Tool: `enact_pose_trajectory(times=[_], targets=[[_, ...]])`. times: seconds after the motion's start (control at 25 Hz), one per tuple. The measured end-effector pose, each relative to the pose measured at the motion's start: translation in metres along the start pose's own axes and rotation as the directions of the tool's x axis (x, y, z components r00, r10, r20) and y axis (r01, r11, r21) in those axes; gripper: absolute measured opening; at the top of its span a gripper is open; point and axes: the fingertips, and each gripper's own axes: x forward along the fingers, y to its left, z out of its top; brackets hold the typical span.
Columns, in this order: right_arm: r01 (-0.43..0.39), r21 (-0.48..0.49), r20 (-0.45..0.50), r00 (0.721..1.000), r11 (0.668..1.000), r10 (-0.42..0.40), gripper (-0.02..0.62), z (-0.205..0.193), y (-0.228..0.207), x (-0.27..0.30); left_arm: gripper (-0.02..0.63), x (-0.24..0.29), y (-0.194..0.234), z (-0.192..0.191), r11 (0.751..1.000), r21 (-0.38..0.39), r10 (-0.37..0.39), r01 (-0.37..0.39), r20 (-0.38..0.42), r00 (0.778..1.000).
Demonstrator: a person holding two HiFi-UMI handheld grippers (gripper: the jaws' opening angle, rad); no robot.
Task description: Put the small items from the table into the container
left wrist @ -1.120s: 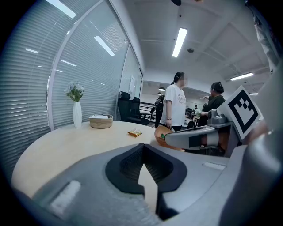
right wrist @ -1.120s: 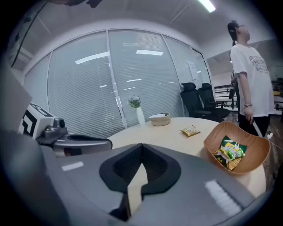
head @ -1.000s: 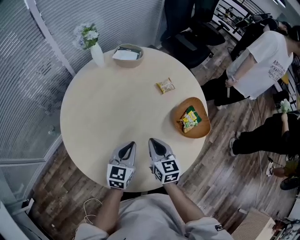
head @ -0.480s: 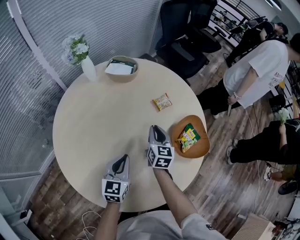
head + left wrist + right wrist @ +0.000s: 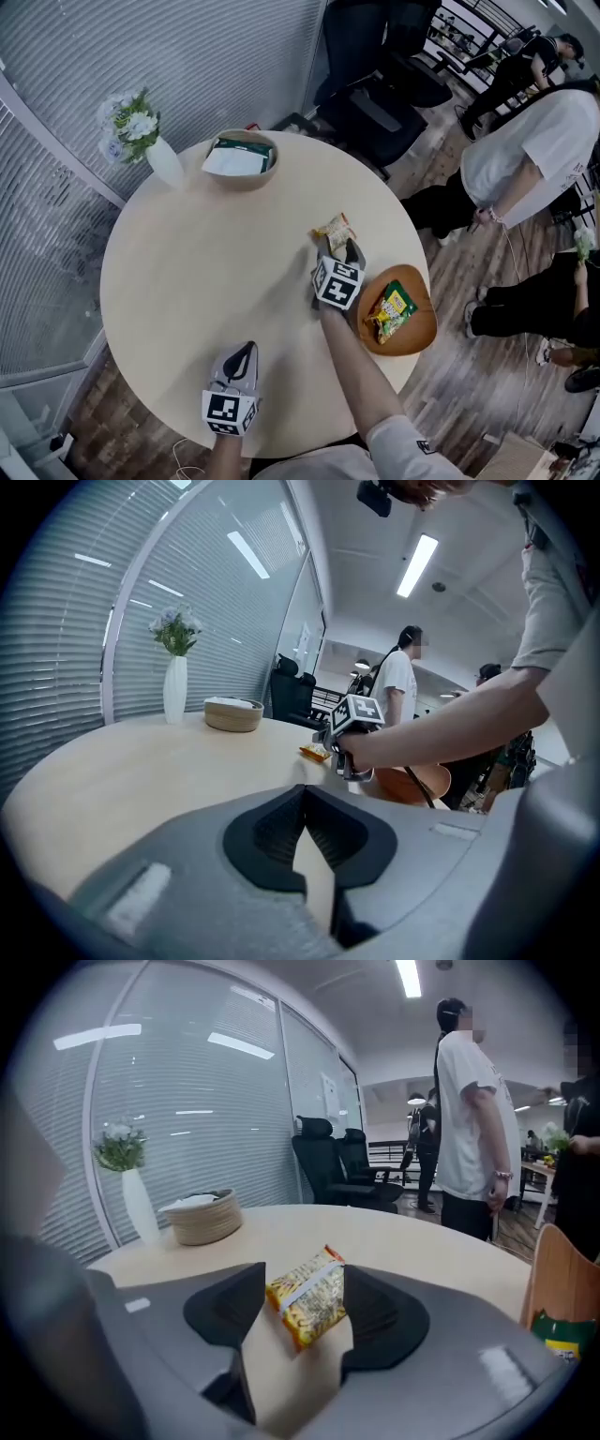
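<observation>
Since 1 s ago R gripper [image 5: 340, 246] has swung from the near edge of the table [image 5: 206, 253] out across it to the yellow snack pkt [image 5: 334, 228]. L gripper [image 5: 239, 354] has dropped back slightly toward the near edge. R jaws are opening, roughly half spread, w/ the pkt sitting btwn them in the right gripper view. Pads flank it on both sides but don't look to be pressing it. L jaws are closed tip to tip w/ nothing btwn them, low over bare tabletop. Pkt lies flat on the table just beside the wooden bowl [image 5: 419, 330], on its far-left side, not touching it. Handling, as a guess: small sealed film bag, prob very light, soft and crinkly w/ a slick surface, contents likely crushable. It'll deform under grip, so pinch across the puffy middle where the jaws already straddle it, or take a crimped end seam, w/ a light squeeze. Could skate on the smooth top if nudged. Containers: wooden bowl already holds one green-yellow pkt [image 5: 394, 309] w/ room to spare, prob the target. Woven basket [image 5: 271, 150] on the far side, near the white vase [image 5: 165, 163] w/ flowers, holds sth flat and white [image 5: 228, 161] w/ a dark edge, paper or napkins, can't tell. Only this one pkt looks left loose on the table.
</observation>
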Motion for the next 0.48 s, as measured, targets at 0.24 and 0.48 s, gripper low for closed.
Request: enact_pose_trajectory(times=[0.24, 0.48], targets=[[0.054, -0.009, -0.035, 0.998, 0.999, -0.054, 0.243, 0.001, -0.022, 0.034, -0.003, 0.01, 0.008, -0.012, 1.0, -0.024, 0.004, -0.005, -0.026, 1.0], [0.032, -0.051, -0.077, 0.996, 0.998, -0.036, 0.19, -0.008, -0.015, 0.037, -0.003, 0.016, 0.003, -0.014, 1.0, -0.03, -0.005, 0.004, -0.035, 0.999]])
